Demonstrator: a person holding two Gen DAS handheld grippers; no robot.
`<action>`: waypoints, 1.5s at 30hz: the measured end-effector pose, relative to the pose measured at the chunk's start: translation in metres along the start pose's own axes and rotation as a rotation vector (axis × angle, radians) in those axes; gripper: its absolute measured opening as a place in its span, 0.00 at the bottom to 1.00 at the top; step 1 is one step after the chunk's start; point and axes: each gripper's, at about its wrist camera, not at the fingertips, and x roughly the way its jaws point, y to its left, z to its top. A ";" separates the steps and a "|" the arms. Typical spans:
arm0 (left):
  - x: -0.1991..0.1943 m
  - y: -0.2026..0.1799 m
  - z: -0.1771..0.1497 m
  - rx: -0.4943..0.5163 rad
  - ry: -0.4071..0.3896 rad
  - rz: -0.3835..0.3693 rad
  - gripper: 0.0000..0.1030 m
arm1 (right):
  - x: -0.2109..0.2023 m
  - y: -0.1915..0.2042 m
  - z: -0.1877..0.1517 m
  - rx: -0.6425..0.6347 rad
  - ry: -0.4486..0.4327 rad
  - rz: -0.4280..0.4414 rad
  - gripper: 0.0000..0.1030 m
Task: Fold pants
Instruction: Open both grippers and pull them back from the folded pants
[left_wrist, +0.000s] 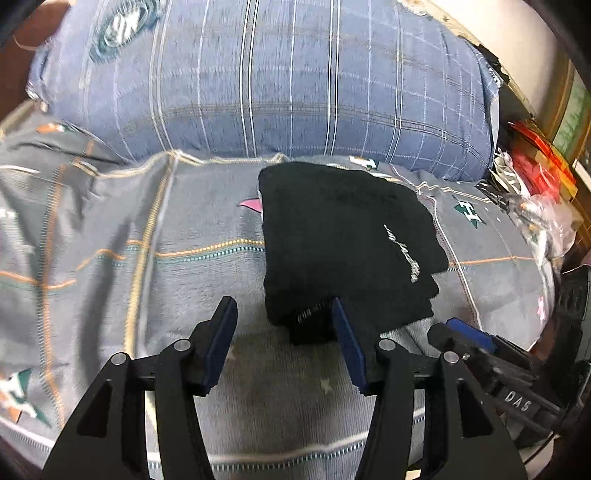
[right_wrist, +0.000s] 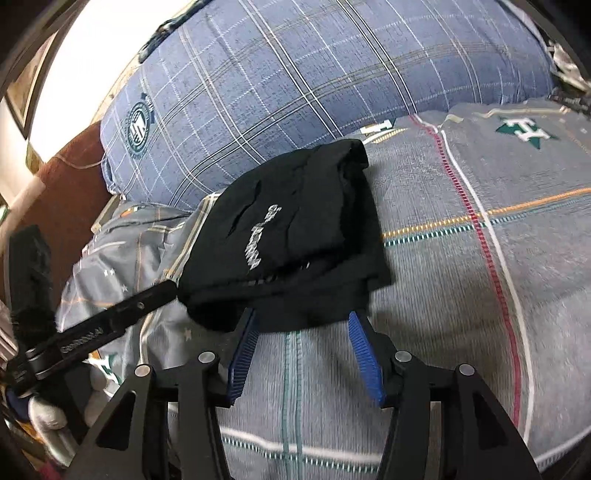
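Note:
The black pants (left_wrist: 343, 240) lie folded into a compact bundle on the grey patterned bedspread (left_wrist: 147, 258), white script lettering on top. My left gripper (left_wrist: 282, 306) is open, its right finger at the bundle's near edge, its left finger over bare bedspread. In the right wrist view the pants (right_wrist: 295, 229) lie just beyond my right gripper (right_wrist: 301, 317), which is open with both fingertips at the bundle's near edge. The left gripper's finger (right_wrist: 122, 310) reaches in from the left to the bundle's corner.
A large blue plaid pillow (left_wrist: 277, 81) lies behind the pants. Red packaging and clutter (left_wrist: 535, 173) sit at the bed's right side. A brown headboard or chair (right_wrist: 70, 184) is at the left in the right wrist view.

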 end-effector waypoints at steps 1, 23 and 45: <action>-0.007 -0.004 -0.007 0.007 -0.016 0.027 0.54 | -0.003 0.003 -0.006 -0.011 -0.004 -0.018 0.51; -0.034 -0.022 -0.056 0.072 -0.021 0.102 0.58 | -0.008 0.009 -0.052 0.014 0.029 -0.080 0.56; -0.002 -0.013 -0.055 0.039 0.094 0.084 0.58 | 0.005 -0.005 -0.050 0.034 0.045 -0.073 0.60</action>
